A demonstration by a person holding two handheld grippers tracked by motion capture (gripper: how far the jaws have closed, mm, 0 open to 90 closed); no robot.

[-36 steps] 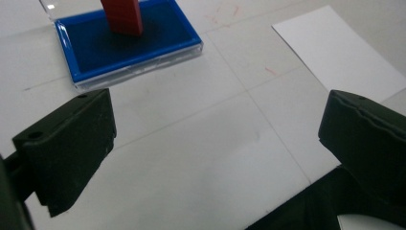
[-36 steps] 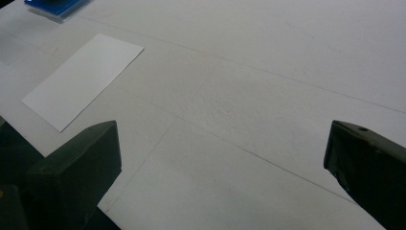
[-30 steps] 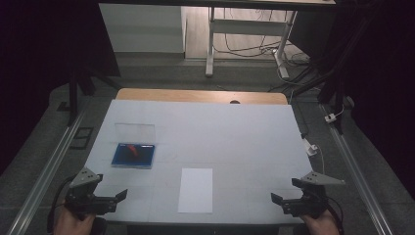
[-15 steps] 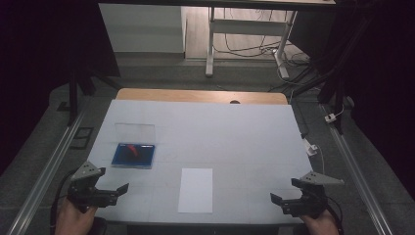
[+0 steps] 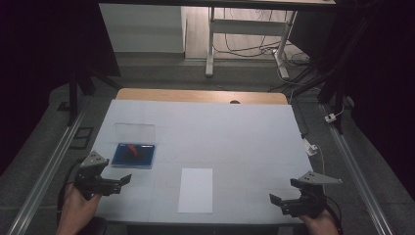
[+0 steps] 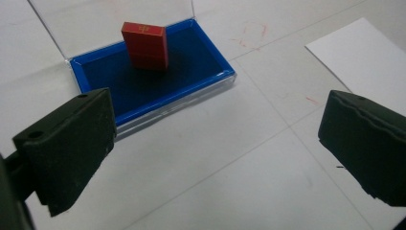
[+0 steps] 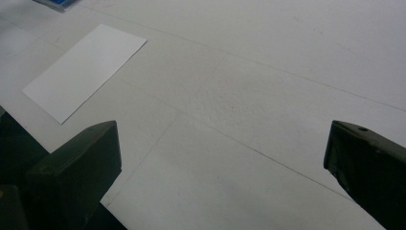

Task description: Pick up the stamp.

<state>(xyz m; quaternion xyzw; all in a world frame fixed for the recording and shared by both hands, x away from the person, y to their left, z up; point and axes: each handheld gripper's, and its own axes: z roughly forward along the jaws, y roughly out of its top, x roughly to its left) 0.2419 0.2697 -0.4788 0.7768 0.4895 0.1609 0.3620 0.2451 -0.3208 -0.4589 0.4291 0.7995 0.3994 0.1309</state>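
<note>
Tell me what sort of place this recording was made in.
Probably a lab or workshop set up for recording: a white-covered table with rails along both sides, loose cables on the floor beyond it, and a handheld left gripper and right gripper.

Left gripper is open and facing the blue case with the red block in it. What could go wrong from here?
1. The red block stands on end in the blue tray; a jaw of the open left gripper brushing it could tip it over.
2. The clear lid stands open behind the tray; a push might slide the light case across the table.
3. The white sheet lies loose nearby and could be dragged.
</note>
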